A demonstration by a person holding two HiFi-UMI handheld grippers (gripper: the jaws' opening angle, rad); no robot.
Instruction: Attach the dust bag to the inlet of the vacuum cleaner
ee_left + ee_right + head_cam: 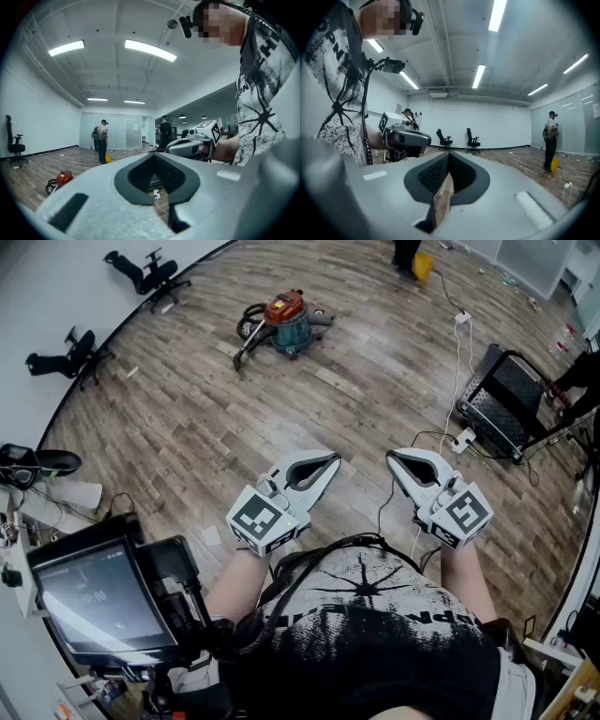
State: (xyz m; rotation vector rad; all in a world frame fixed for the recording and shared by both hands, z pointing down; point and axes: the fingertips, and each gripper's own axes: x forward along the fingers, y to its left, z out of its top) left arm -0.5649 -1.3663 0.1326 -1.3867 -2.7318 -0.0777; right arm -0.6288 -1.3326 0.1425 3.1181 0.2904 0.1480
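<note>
While both are held at lower centre with jaws together on nothing, the left gripper (330, 462) and right gripper (395, 459) are noted well apart from the vacuum cleaner (286, 322), upper centre. No dust bag is seen; it should be located first.

Matt wood-plank floor (356, 418)

1. Head view: above the person's chest, looking steeply down; vacuum cleaner (286, 322) far ahead.
2. Left gripper view: level along its own jaws — shares that distant vacuum cleaner; right gripper (170, 147) near.
3. Right gripper view: level — faces the left gripper (427, 138).
</note>
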